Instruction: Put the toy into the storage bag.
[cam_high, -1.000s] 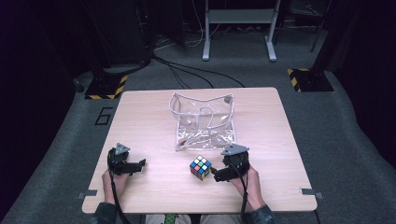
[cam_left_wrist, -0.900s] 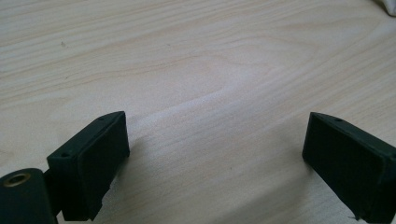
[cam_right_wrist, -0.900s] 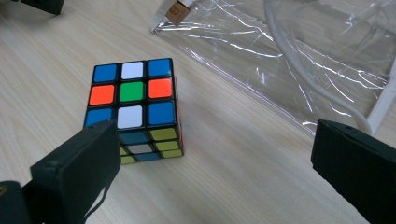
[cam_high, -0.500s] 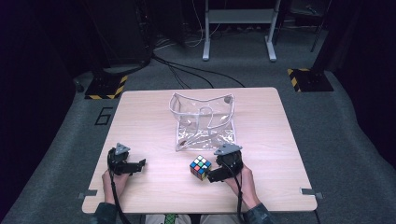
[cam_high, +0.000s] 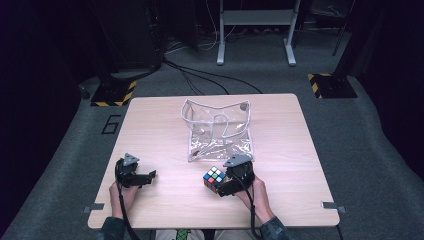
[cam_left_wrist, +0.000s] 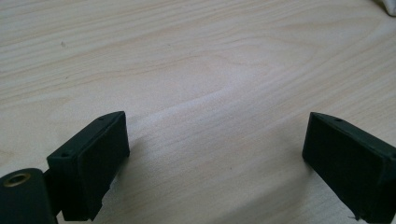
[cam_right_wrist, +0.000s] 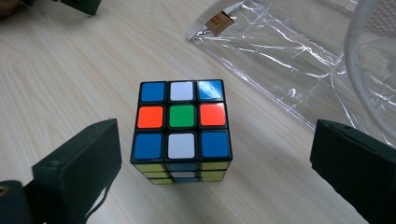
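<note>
A scrambled puzzle cube (cam_high: 214, 177) (cam_right_wrist: 181, 123) rests on the wooden table (cam_high: 160, 130), just in front of a clear plastic bag (cam_high: 218, 130) (cam_right_wrist: 299, 60) with white trim. My right gripper (cam_high: 220, 186) (cam_right_wrist: 212, 177) stands open around the cube, its jaws on either side with gaps, the cube nearer the left jaw. My left gripper (cam_high: 149, 176) (cam_left_wrist: 215, 163) lies open at the table's front left, over bare wood with nothing between its jaws.
The table's front edge (cam_high: 215, 224) is close behind both hands. A small tan label (cam_right_wrist: 219, 21) sits at the bag's near corner. Cables (cam_high: 200, 75) and a metal stand (cam_high: 255, 30) are on the floor beyond the table.
My right gripper has moved left toward the cube, so that its jaws now flank it. The left gripper, the cube and the bag have stayed in place.
</note>
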